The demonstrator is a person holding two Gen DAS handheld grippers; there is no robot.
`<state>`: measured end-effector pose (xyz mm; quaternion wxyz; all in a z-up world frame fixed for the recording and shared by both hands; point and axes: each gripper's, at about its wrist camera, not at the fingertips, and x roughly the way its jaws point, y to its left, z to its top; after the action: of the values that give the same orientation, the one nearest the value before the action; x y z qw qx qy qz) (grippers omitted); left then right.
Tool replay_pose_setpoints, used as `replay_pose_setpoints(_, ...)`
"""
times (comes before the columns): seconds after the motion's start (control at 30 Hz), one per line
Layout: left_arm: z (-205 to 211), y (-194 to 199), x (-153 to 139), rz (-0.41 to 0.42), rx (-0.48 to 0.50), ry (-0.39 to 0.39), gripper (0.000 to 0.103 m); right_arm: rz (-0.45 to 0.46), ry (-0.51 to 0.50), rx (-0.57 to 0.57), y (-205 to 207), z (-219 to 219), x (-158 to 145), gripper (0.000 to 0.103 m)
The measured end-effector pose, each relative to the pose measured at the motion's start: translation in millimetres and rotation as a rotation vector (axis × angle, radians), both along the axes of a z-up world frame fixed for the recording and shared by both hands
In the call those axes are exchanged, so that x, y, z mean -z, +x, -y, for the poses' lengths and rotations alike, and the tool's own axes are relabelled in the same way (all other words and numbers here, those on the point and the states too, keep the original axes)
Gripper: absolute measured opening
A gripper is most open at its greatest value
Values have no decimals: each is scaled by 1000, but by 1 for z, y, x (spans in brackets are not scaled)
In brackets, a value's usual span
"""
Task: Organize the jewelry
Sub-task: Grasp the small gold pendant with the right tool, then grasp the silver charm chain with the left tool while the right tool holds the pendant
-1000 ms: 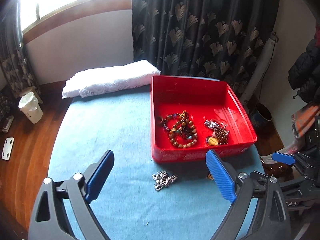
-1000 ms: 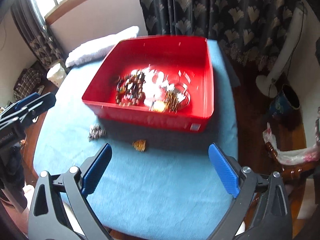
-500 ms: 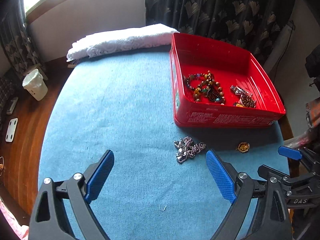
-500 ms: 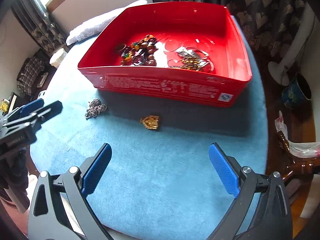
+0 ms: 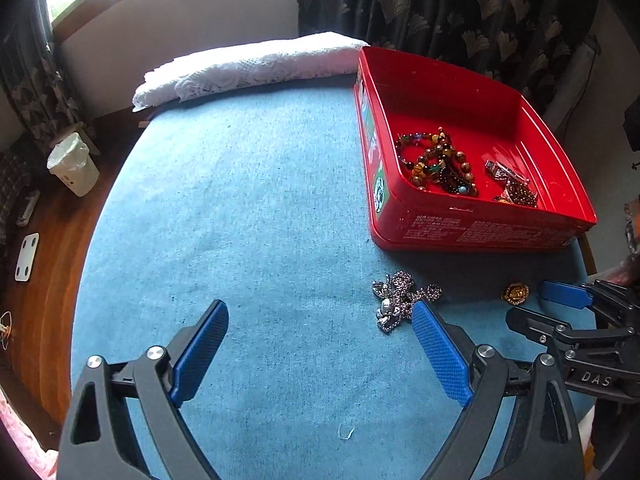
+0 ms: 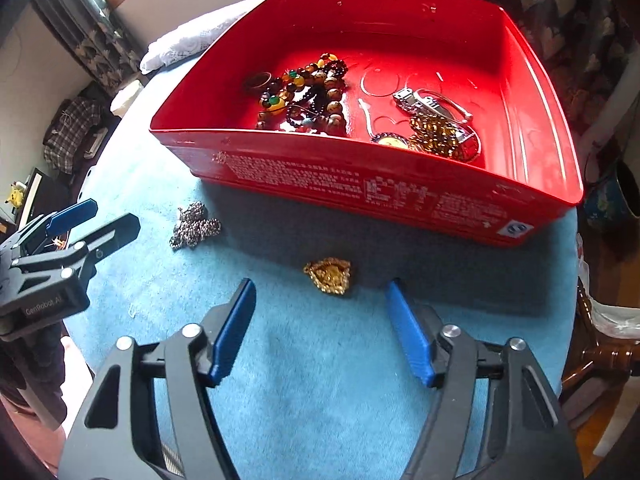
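Two pieces left on the tabletop (image 5: 248, 200): silver chain (image 5: 400, 300), gold pendant (image 6: 329, 276) | maybe six already in red tin (image 6: 400, 196) | left tongs (image 5: 320, 344) and right tongs (image 6: 320, 324) wide open, empty

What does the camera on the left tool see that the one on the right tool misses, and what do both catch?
Only the left view shows the white bin on the wooden floor and the window. Only the right view shows the yellow toy figure and a thin brown ring in the box. Both show the red rectangular box, the silver chain bundle and the gold pendant on the blue cloth, with both tools open.
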<state>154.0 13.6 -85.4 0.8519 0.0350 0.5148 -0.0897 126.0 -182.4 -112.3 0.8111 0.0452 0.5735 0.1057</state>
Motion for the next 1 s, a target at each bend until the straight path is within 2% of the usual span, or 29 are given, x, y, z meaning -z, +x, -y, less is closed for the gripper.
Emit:
replay_pose_setpoints(0.07,2,0,1,-1,9,-4,91,-8,-3,-1,2,-1,2,60)
replay_pose_setpoints(0.27,7,2,5,-8,22,-12,91,-5,-47,-15,6,-6,9,48)
replay_pose_setpoints(0.33,8,2,6,-12,23,-15,91,2,-68,-16,6,-7,10,36)
replay_pose_setpoints(0.43,11,2,6,-14,28,-22,91,9,-83,-24,6,-6,10,24)
replay_pose_setpoints(0.67,24,-2,8,-24,67,-29,91,2,-61,-4,0,3,8,21)
replay_pose_setpoints(0.7,27,-2,9,-25,75,-31,91,2,-62,2,-3,8,6,17)
replay_pose_setpoints(0.87,41,-1,12,-31,113,-39,89,-4,-67,39,-12,27,4,17)
replay_pose_setpoints(0.93,50,1,17,-39,137,-26,83,-7,-64,46,-15,32,4,17)
replay_pose_setpoints(1.0,56,5,25,-85,159,-41,71,-8,-58,53,-17,36,4,17)
